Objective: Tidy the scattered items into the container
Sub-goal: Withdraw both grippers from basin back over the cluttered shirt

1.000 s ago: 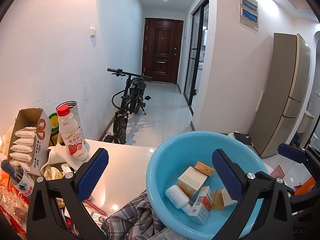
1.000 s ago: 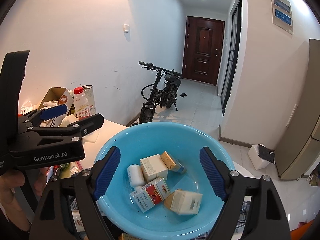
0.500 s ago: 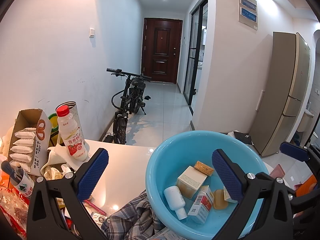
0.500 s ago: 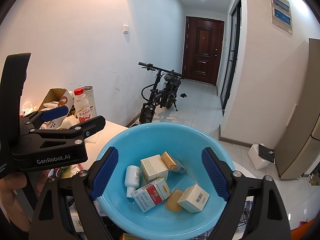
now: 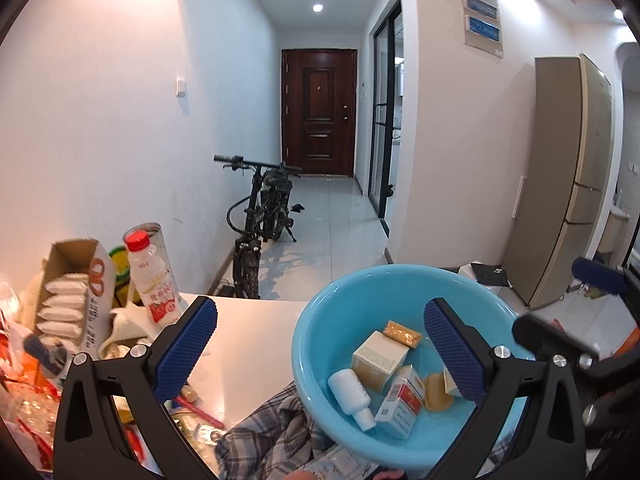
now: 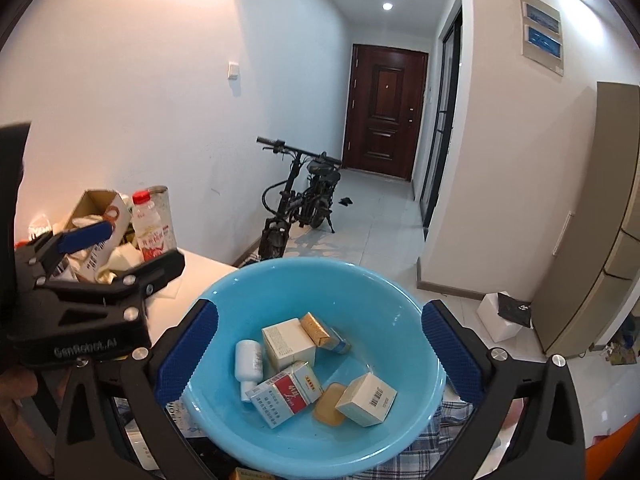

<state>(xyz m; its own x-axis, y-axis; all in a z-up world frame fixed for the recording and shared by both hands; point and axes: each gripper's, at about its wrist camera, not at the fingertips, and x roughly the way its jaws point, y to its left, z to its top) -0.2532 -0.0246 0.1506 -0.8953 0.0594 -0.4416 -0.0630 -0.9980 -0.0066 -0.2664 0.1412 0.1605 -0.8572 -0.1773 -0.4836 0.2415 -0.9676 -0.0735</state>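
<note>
Blue basin [image 6: 304, 280] holds boxes (plus white bottle [image 6: 248, 362]), etc

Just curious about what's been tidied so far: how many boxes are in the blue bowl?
4: white box at the back, gold box beside it, red-and-white box in front, white barcode box at right. Nothing looks hidden.

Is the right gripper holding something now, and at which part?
Nothing. The right gripper stands open above the blue basin; its jaws have just been opening, with nothing between them.
</note>
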